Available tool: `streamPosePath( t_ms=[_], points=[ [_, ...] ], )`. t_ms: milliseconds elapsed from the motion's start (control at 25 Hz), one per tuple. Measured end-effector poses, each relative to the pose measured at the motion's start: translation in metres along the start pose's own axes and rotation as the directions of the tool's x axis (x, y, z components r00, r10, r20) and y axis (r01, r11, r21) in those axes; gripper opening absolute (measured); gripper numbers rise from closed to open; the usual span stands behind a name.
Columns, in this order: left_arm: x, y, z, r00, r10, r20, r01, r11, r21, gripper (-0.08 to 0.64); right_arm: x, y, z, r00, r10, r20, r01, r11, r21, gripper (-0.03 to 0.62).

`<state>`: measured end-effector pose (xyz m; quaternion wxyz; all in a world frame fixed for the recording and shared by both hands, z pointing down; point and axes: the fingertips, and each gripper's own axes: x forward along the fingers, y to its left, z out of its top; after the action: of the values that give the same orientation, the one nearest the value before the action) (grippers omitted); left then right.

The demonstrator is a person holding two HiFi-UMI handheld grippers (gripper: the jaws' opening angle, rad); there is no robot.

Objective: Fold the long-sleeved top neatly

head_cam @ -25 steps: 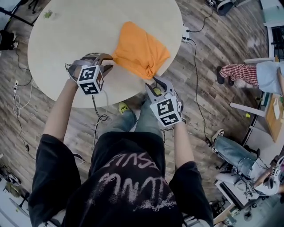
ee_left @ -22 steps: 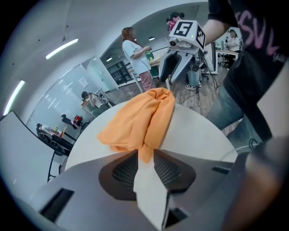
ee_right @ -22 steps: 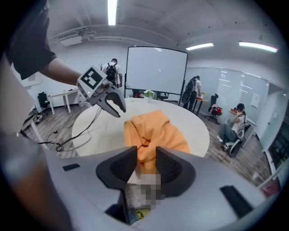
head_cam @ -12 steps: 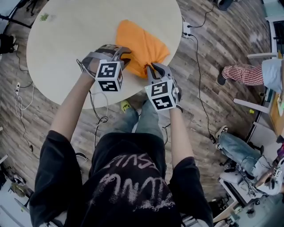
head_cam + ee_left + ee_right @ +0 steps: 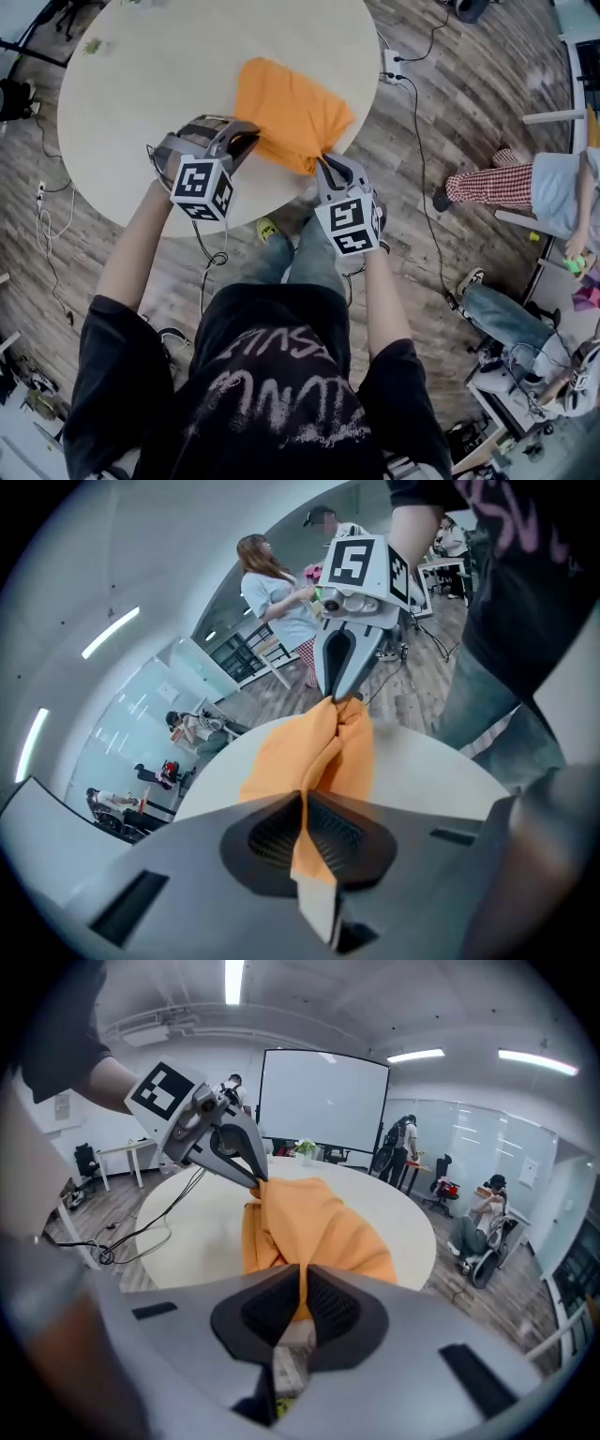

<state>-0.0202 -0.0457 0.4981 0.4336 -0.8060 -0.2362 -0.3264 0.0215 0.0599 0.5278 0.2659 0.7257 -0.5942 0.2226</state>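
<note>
An orange long-sleeved top lies bunched on the near right part of a round pale table. My left gripper is shut on its near left edge, and orange cloth runs out from between the closed pads. My right gripper is shut on the near right corner, and the cloth is pinched between its pads. Both sets of jaws have just been closing with the cloth between them. Each gripper view shows the other gripper biting the far end of the same edge.
A power strip sits at the table's right rim with cables trailing onto the wooden floor. Seated people are off to the right. A small green item lies on the table at far left. A screen stands behind the table.
Both grippers went in to the top's near edge and closed on it. The left one has since drawn back to the left with the cloth, stretching the edge between them.
</note>
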Motion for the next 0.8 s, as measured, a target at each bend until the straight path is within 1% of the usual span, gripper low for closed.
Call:
streamPosePath(
  t_ms=[80, 200, 360, 440, 520, 600, 680, 720, 800],
  points=[
    [0.005, -0.013, -0.009, 0.999, -0.042, -0.01, 0.042, 0.999, -0.009, 0.029, 0.003, 0.004, -0.005, 1.0, 0.008, -0.017, -0.009, 1.0, -0.022, 0.026],
    [0.012, -0.03, -0.021, 0.996, -0.081, -0.02, 0.08, 0.995, -0.052, 0.029, 0.006, 0.012, -0.013, 0.999, 0.015, -0.042, -0.018, 0.998, -0.065, 0.034],
    [0.025, -0.051, -0.032, 0.991, -0.123, -0.052, 0.12, 0.991, -0.051, 0.031, 0.009, 0.024, -0.027, 0.997, 0.041, -0.069, -0.044, 0.998, -0.048, 0.044],
    [0.027, -0.056, -0.034, 0.99, -0.129, -0.056, 0.125, 0.99, -0.062, 0.034, 0.01, 0.031, -0.032, 0.996, 0.049, -0.075, -0.052, 0.998, -0.045, 0.043],
    [0.025, -0.055, -0.035, 0.99, -0.132, -0.041, 0.128, 0.988, -0.089, 0.04, 0.01, 0.035, -0.033, 0.996, 0.065, -0.067, -0.067, 0.997, -0.029, 0.043],
    [0.018, -0.052, -0.036, 0.989, -0.145, -0.022, 0.142, 0.983, -0.119, 0.055, 0.004, 0.035, -0.03, 0.994, 0.095, -0.045, -0.095, 0.995, 0.01, 0.045],
    [0.009, -0.047, -0.037, 0.987, -0.16, -0.011, 0.157, 0.979, -0.133, 0.076, -0.009, 0.028, -0.024, 0.993, 0.113, -0.013, -0.113, 0.993, 0.038, 0.063],
    [0.004, -0.043, -0.039, 0.986, -0.164, -0.01, 0.161, 0.978, -0.135, 0.089, -0.015, 0.021, -0.019, 0.994, 0.107, 0.002, -0.107, 0.993, 0.04, 0.067],
    [-0.006, -0.032, -0.044, 0.987, -0.162, -0.014, 0.158, 0.977, -0.143, 0.092, -0.023, 0.002, -0.01, 0.997, 0.07, 0.021, -0.071, 0.997, 0.034, 0.066]
  ],
)
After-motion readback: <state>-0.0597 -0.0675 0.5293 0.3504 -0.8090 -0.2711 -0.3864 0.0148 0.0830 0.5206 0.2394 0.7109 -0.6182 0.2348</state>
